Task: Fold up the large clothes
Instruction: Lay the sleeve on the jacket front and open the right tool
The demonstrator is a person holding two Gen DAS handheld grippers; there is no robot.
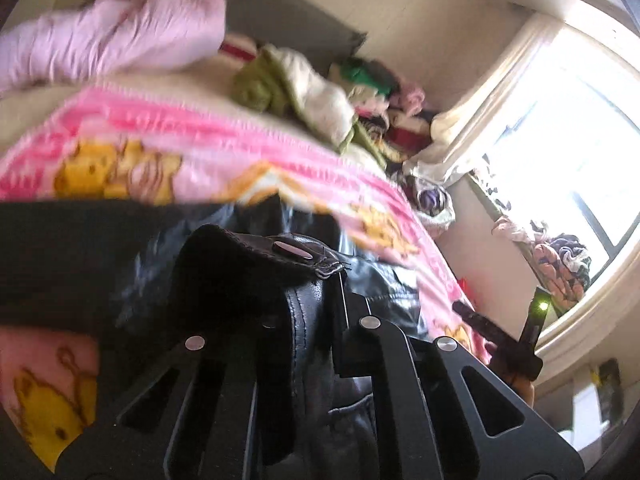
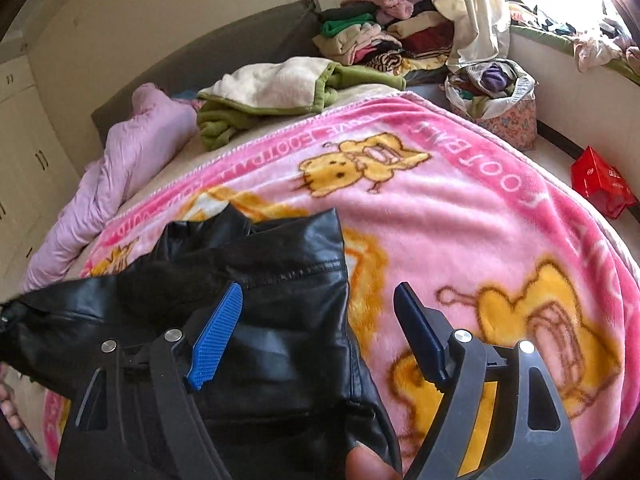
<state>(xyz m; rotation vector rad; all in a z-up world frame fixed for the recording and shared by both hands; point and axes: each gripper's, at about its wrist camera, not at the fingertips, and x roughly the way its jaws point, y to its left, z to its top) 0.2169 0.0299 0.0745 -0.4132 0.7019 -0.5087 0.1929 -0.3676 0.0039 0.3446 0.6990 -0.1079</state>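
**Black jacket gripped at 1 end, lying on the pink blanket**

Only the left wrist view shows the left gripper (image 1: pixel 320 320) clenched on a fold of the black leather jacket (image 1: pixel 256 248) beside its snap tab. The right wrist view shows the right gripper (image 2: pixel 318 340) with jaws released — blue pads apart over the jacket's right edge. Bare pink blanket (image 2: pixel 460 216) spreads to the right. The jacket is glossy, creased, partly bunched.

Bedroom in a home: you worked at a bed (image 2: pixel 168 184) under a pink cartoon blanket (image 2: pixel 460 208), with heaped clothes (image 2: pixel 372 40), curtained window (image 1: pixel 560 128), wardrobe doors (image 2: pixel 24 152).
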